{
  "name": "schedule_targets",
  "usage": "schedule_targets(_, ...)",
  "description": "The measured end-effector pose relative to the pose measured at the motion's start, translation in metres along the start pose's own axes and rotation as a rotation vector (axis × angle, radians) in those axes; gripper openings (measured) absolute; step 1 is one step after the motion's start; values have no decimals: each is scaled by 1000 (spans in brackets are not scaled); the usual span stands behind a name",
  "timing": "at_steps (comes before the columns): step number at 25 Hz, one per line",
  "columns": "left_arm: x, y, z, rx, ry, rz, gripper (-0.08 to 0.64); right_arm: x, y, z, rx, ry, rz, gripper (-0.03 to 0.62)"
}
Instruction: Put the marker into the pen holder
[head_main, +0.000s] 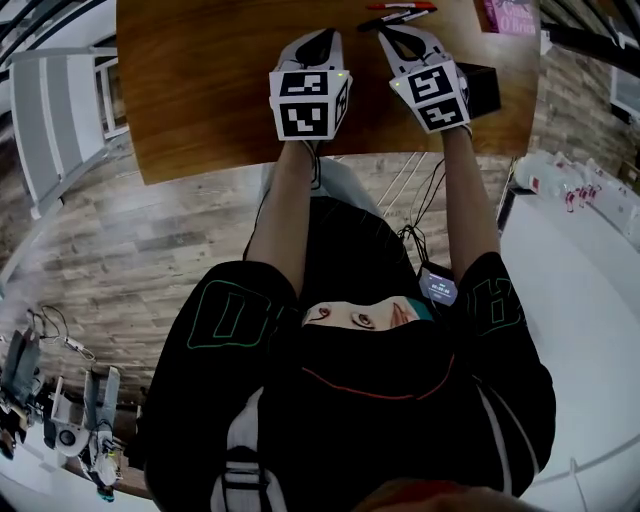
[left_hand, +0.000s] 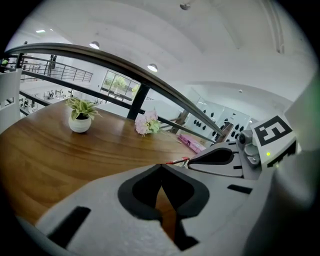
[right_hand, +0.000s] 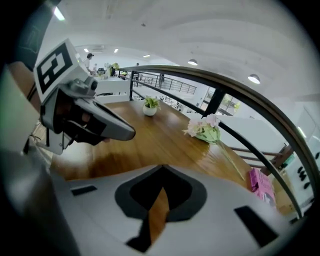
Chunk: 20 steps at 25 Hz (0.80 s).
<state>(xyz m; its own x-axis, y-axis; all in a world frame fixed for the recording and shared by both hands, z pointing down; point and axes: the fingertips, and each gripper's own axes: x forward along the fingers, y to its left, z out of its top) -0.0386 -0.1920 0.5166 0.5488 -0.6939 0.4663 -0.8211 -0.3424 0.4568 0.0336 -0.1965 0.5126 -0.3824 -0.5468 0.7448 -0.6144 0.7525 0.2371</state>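
Note:
A red marker (head_main: 402, 7) and a darker pen (head_main: 383, 20) lie on the wooden table (head_main: 200, 90) at its far edge, just beyond both grippers. A black pen holder (head_main: 486, 88) stands at the right, partly hidden by the right gripper's marker cube. My left gripper (head_main: 325, 36) and right gripper (head_main: 386, 33) sit side by side over the table, both shut and empty. In the left gripper view the jaws meet at the left gripper (left_hand: 161, 165), and the red marker's end (left_hand: 176, 161) shows just past it. The right gripper (right_hand: 162, 167) is shut over bare wood.
A small potted plant (left_hand: 80, 118), a bunch of pink flowers (left_hand: 147, 124) and a pink box (left_hand: 190, 143) lie further along the table. A railing runs behind it. A white chair (head_main: 55, 110) stands left of the table, and a white bench with clutter (head_main: 575, 185) is at the right.

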Motion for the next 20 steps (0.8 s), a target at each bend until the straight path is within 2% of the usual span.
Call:
schedule_targets(16, 1, 23, -1, -31, 1, 9, 9, 38, 9, -7, -398, 187, 95, 6)
schedule_targets(20, 3, 26, -2, -39, 6, 10, 9, 44, 14, -12, -498, 233, 144, 30)
